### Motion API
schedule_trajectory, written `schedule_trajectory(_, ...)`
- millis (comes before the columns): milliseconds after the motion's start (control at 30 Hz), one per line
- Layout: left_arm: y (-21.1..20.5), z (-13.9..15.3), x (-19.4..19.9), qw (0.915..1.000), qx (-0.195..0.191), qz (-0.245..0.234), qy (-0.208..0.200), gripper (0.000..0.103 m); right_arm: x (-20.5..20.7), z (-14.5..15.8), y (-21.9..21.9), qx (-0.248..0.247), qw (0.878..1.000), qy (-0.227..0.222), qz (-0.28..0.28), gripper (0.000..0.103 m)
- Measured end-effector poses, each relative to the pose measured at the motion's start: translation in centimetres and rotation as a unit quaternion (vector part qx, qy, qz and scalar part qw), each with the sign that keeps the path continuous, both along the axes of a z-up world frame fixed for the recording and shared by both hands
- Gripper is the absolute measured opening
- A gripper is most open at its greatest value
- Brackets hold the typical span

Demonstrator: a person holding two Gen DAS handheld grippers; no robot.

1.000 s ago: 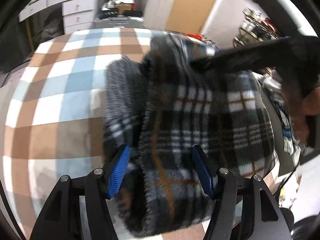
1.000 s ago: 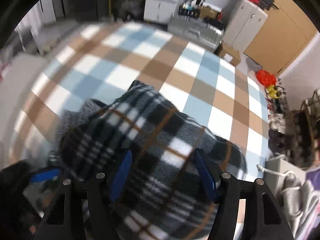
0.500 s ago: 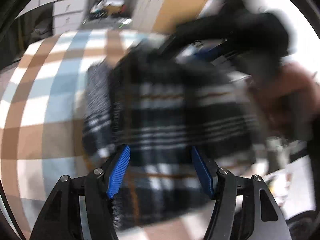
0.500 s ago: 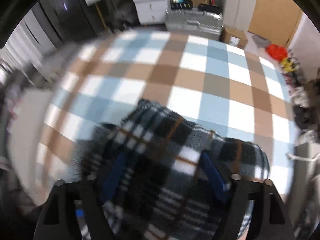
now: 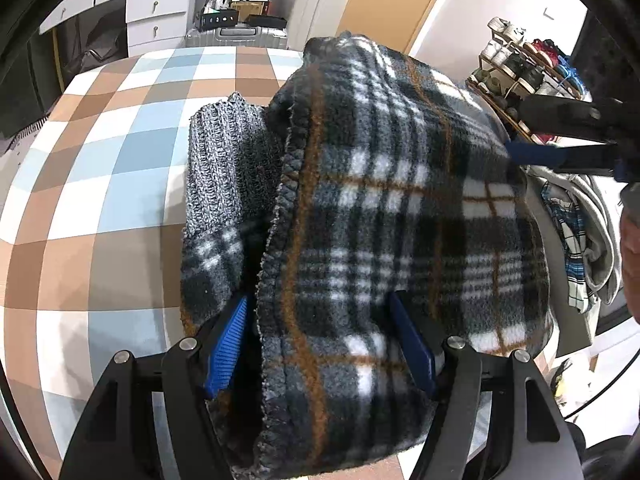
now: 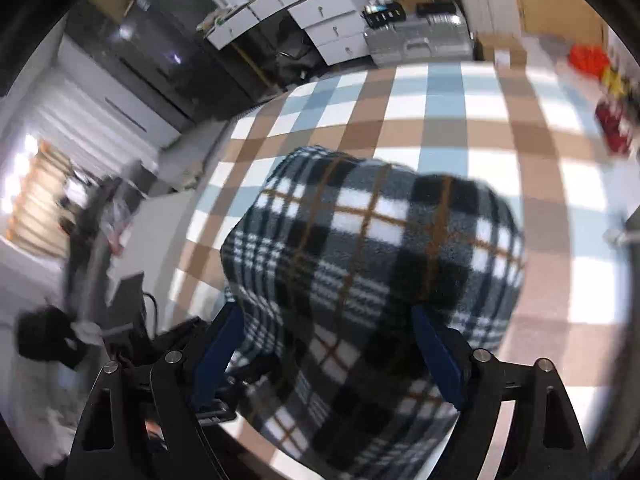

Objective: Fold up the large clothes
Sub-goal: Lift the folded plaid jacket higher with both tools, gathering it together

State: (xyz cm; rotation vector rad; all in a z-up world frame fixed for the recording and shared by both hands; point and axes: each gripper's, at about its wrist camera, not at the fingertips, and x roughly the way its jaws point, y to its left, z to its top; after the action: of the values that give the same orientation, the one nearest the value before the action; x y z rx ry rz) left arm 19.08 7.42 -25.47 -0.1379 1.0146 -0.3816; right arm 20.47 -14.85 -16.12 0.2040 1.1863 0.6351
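A folded dark plaid fleece garment (image 5: 392, 216) lies as a thick bundle on the checked tablecloth (image 5: 100, 184). Its grey knit part (image 5: 228, 160) sticks out on the left side. My left gripper (image 5: 320, 344) is open, with its blue pads on either side of the bundle's near end. My right gripper (image 6: 328, 356) is open too, and the same plaid bundle (image 6: 372, 256) lies between and over its fingers. The right gripper's blue finger (image 5: 556, 156) shows in the left wrist view at the bundle's far right edge.
A heap of other clothes (image 5: 580, 240) lies off the table's right side. A shoe rack (image 5: 524, 68) stands behind it. White drawers (image 5: 156, 12) and a silver case (image 5: 236, 34) stand beyond the table's far edge. The checked cloth (image 6: 480, 120) stretches beyond the bundle.
The right gripper has swung from over the top of the bundle to its right edge, and its view has turned leftward. The left gripper has hardly moved. The bundle stays in place.
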Motion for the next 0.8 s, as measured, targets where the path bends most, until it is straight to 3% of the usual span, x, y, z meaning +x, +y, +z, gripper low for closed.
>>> schedule_trajectory(67,-0.2,0.2,-0.3,0.9999,0.013,0.000,-0.008,0.067,0.8,-1.6,-0.1,0.029,0.999,0.021,-0.008,0.088)
schedule_trajectory(267,0.5,0.1,-0.8,0.9996,0.025,0.001,-0.014,0.067,1.3,-3.0,2.4,-0.015,1.000,0.005,0.005,0.089)
schedule_trajectory(367,0.7,0.1,-0.9,0.9996,0.025,0.003,-0.011,0.067,1.4,-3.3,2.4,-0.002,1.000,-0.001,-0.007,0.091)
schedule_trajectory(433,0.6,0.2,-0.9,0.9996,0.025,0.004,-0.009,0.067,1.0,-3.3,2.4,0.008,1.000,-0.018,-0.005,0.100)
schedule_trajectory(533,0.7,0.1,-0.8,0.9998,0.018,0.007,-0.004,0.067,-0.8,-1.6,2.7,-0.007,0.998,-0.064,-0.006,0.100)
schedule_trajectory(633,0.7,0.2,-1.0,0.9999,0.014,0.006,-0.005,0.067,-3.7,1.6,1.7,0.012,0.993,-0.121,0.008,0.092)
schedule_trajectory(700,0.7,0.2,-0.9,0.9999,0.013,0.007,-0.005,0.067,-5.8,2.9,0.9,0.006,0.989,-0.147,0.005,0.092)
schedule_trajectory(800,0.6,0.2,-1.0,0.9998,0.015,0.009,-0.005,0.067,-8.2,2.1,-0.4,-0.002,0.992,-0.123,0.000,0.061)
